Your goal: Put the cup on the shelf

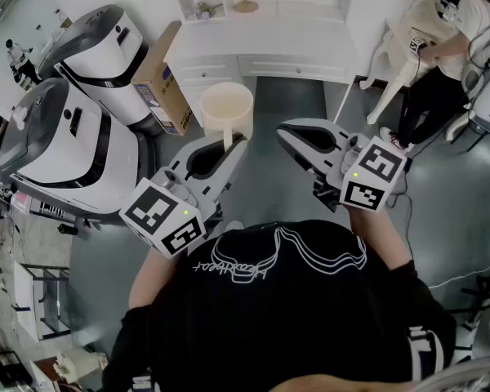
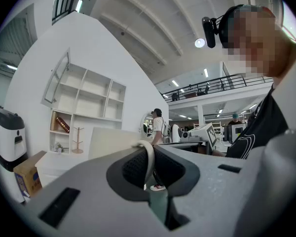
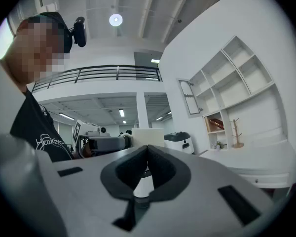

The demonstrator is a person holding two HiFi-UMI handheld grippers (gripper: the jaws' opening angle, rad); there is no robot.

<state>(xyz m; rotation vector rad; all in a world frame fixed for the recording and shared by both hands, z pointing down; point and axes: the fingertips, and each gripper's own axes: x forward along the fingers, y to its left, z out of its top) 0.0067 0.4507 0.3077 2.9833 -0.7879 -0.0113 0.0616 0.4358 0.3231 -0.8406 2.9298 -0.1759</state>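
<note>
A cream cup (image 1: 227,109) hangs in the air in front of the person, and my left gripper (image 1: 233,142) is shut on its handle. In the left gripper view the curved handle (image 2: 148,158) is pinched between the dark pads, with the cup body (image 2: 112,141) just beyond them. My right gripper (image 1: 284,129) is level with it on the right, shut, with nothing between its jaws; its tips meet in the right gripper view (image 3: 147,147). From there the cup (image 3: 148,136) and the left gripper (image 3: 106,143) show to the left. The white wall shelf (image 2: 84,107) stands ahead, over a white counter (image 1: 261,43).
Two large white and grey machines (image 1: 61,141) stand at the left, with a cardboard box (image 1: 162,80) beside them. Another person (image 1: 441,51) works at a white table at the far right. A book, a small plant and a wooden stand (image 2: 77,141) occupy the lower shelf.
</note>
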